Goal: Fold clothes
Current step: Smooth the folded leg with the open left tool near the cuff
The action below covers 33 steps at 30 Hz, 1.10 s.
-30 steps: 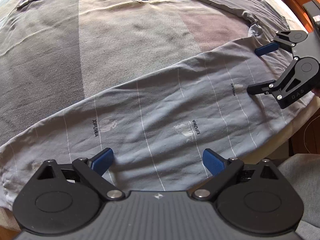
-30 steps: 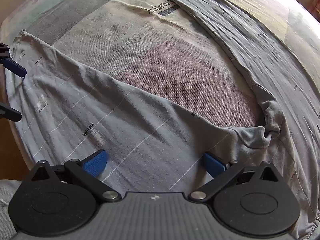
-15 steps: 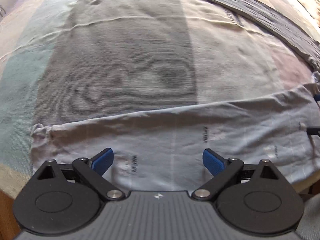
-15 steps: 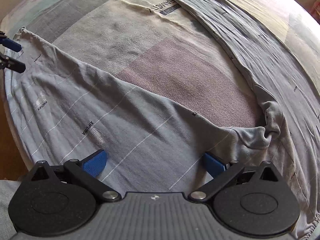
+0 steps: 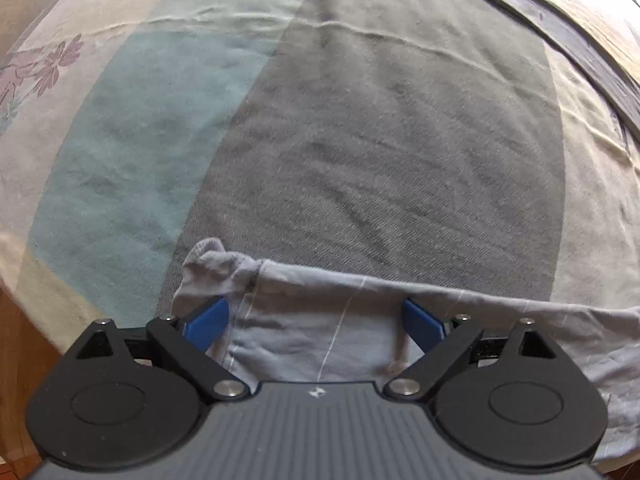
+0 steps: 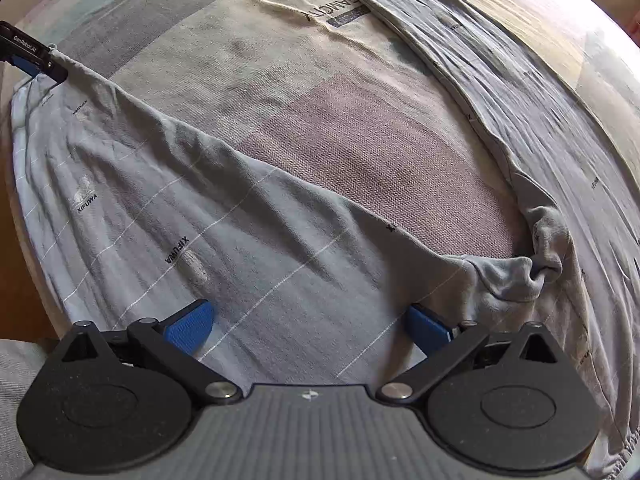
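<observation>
Grey cloth with thin white lines, a pair of trousers (image 5: 340, 320), lies along the near edge of a bed in the left wrist view. The left tongs (image 5: 316, 320) stand wide, blue pads (image 5: 206, 320) apart, straddling the end of one trouser leg, where a bunched cuff (image 5: 212, 268) sits just beside the left pad. Nothing is pinched. Beyond the leg stretches the bedspread (image 5: 360, 140), in broad blocks of dark grey, pale green and cream. In the right wrist view, the same trousers (image 6: 240, 240) spread across the near part of the bed, one leg running away to the far left, the other leg (image 6: 540, 100) running up the right side, with a crumpled crotch seam (image 6: 536, 268) between them. The right tongs (image 6: 308, 326) are also wide and hold nothing, hovering low over the cloth near the seat. The left tongs (image 6: 32, 60) show small at the far end of that leg. Judging from this, folding has barely begun: the legs lie splayed apart, no fold is made, and both ends of a leg remain to be gripped and carried over.
</observation>
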Each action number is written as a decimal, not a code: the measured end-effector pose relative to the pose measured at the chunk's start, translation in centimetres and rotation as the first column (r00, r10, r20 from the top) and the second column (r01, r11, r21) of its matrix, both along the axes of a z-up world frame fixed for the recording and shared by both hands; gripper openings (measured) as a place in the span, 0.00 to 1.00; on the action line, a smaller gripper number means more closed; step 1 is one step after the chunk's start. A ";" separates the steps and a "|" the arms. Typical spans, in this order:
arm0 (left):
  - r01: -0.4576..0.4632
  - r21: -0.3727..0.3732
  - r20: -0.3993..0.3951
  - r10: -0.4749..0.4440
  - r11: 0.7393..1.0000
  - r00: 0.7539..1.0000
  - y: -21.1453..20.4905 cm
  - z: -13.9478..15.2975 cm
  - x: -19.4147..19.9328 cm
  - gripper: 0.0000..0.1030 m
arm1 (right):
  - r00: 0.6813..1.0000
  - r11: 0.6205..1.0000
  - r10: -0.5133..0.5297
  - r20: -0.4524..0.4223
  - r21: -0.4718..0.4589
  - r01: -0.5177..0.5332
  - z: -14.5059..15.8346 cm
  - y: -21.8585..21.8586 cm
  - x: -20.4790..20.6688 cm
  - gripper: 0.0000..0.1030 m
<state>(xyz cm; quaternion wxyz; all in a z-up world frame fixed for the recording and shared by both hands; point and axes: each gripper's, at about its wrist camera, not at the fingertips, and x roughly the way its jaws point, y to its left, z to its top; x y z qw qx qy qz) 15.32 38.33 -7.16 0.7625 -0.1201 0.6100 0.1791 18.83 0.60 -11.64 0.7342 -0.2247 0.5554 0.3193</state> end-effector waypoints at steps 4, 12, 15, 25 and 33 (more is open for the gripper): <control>0.083 -0.020 0.093 -0.081 0.996 0.992 -1.7 3.0 3.5 0.91 | 1.000 1.000 -0.001 -0.001 -0.005 0.001 -0.1 0.1 0.0 1.00; 0.459 0.026 0.190 -0.455 0.888 0.870 -4.8 4.3 17.0 0.91 | 1.000 1.000 -0.010 -0.015 -0.023 0.009 0.0 0.3 0.4 1.00; 0.528 0.100 0.220 -0.536 0.843 0.815 -4.7 4.2 22.7 0.91 | 1.000 0.999 -0.015 -0.019 -0.029 0.015 0.0 0.4 0.5 1.00; 0.610 0.177 0.158 -0.634 0.773 0.757 -4.2 -1.8 33.0 0.92 | 0.998 0.997 -0.055 -0.039 -0.062 0.052 0.1 0.9 1.1 1.00; 0.640 0.047 0.149 -0.639 0.767 0.754 0.0 -1.2 31.2 0.94 | 0.994 0.992 -0.087 -0.066 -0.096 0.081 0.3 1.4 1.7 1.00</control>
